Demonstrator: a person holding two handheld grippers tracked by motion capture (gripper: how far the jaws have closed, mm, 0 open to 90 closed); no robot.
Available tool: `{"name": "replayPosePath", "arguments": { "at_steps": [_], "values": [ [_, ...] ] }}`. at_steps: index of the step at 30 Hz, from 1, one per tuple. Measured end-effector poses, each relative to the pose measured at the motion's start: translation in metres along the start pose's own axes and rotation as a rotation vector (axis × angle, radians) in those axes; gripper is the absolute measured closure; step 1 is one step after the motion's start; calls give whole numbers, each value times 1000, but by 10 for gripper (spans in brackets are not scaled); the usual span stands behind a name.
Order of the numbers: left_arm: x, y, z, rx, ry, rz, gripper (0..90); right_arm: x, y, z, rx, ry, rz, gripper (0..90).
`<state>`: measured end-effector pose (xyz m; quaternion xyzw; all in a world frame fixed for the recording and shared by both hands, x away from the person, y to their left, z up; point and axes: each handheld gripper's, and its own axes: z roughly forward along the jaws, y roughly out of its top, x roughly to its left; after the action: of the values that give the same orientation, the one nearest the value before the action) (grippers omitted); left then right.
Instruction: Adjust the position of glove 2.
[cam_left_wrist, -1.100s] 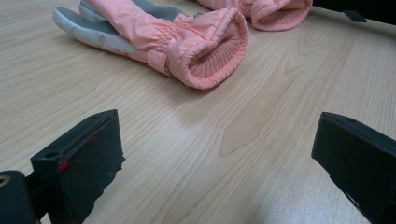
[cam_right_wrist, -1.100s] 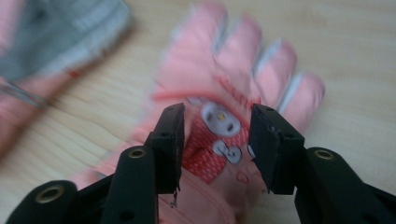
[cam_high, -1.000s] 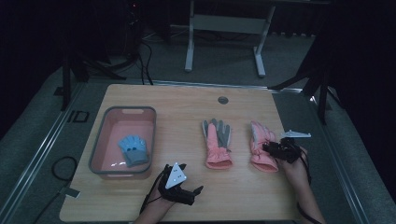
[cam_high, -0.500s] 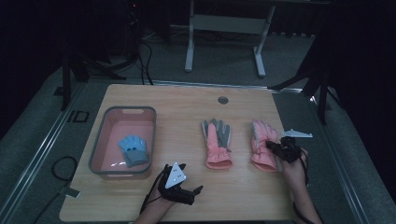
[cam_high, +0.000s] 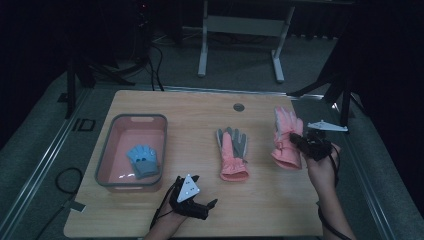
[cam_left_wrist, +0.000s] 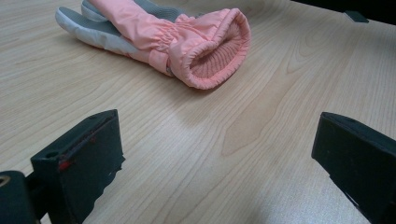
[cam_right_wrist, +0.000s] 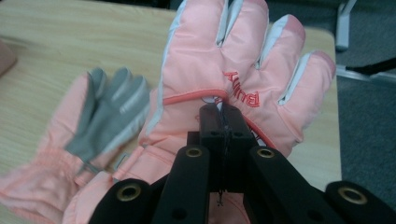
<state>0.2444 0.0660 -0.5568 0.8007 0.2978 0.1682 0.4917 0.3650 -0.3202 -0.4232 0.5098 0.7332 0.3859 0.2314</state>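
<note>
A pink glove (cam_high: 285, 131) (cam_right_wrist: 201, 56) hangs off the table at the right, fingers pointing up. My right gripper (cam_high: 297, 141) (cam_right_wrist: 223, 122) is shut on its back, just below the red lettering. The second pink glove (cam_high: 232, 152) (cam_right_wrist: 93, 116) lies mid-table with its grey palm up. Its ribbed cuff (cam_left_wrist: 205, 46) faces my left gripper (cam_high: 204, 192) (cam_left_wrist: 219, 140). That gripper rests near the front edge, open, with bare wood between its jaws.
A pink bin (cam_high: 105, 155) stands at the left of the table with a blue glove (cam_high: 142, 161) inside it. A round cable hole (cam_high: 239, 107) sits near the far edge. Metal stand legs and cables lie on the dark floor beyond.
My right gripper has risen with the pink glove, lifting it off the table and tipping its fingers up. The left gripper has stayed put.
</note>
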Motion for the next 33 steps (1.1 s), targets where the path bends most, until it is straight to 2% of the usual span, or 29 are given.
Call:
{"name": "replayPosePath", "arguments": {
  "at_steps": [6, 8, 9, 10, 13, 18, 19, 20, 21, 22, 24, 28, 33],
  "values": [
    [0, 0, 0, 1, -1, -1, 21, 17, 19, -10, -24, 10, -1, 893],
    [0, 0, 0, -1, 1, 2, 21, 32, 30, -14, -34, 19, -21, 892],
    [0, 0, 0, -1, 1, 2, 21, 32, 30, -14, -34, 19, -21, 892],
    [0, 0, 0, -1, 1, 2, 21, 40, 34, -15, -43, 34, -23, 892],
    [0, 0, 0, 1, 1, 4, 22, 52, 38, -14, -42, 51, -25, 892],
    [-1, 0, 0, 0, 5, 6, 21, 77, 40, -6, -26, 79, -39, 892],
    [-1, 0, 0, 0, 5, 6, 22, 77, 40, -6, -26, 79, -39, 892],
    [-1, 0, 0, -1, 5, 7, 22, 82, 39, -3, -23, 84, -46, 892],
    [-1, 0, 0, -4, 5, 7, 21, 94, 39, 3, -14, 102, -56, 892],
    [-1, 0, 0, -4, 5, 7, 21, 94, 39, 3, -14, 102, -56, 892],
    [-1, 0, 0, -2, 2, 4, 21, 107, 37, 11, -1, 111, -63, 892],
    [-1, 0, 0, -1, 3, 8, 21, 121, 33, 22, 21, 126, -65, 892],
    [-1, 0, 0, -2, 1, 6, 22, 133, 25, 39, 61, 119, -92, 892]
  ]
}}
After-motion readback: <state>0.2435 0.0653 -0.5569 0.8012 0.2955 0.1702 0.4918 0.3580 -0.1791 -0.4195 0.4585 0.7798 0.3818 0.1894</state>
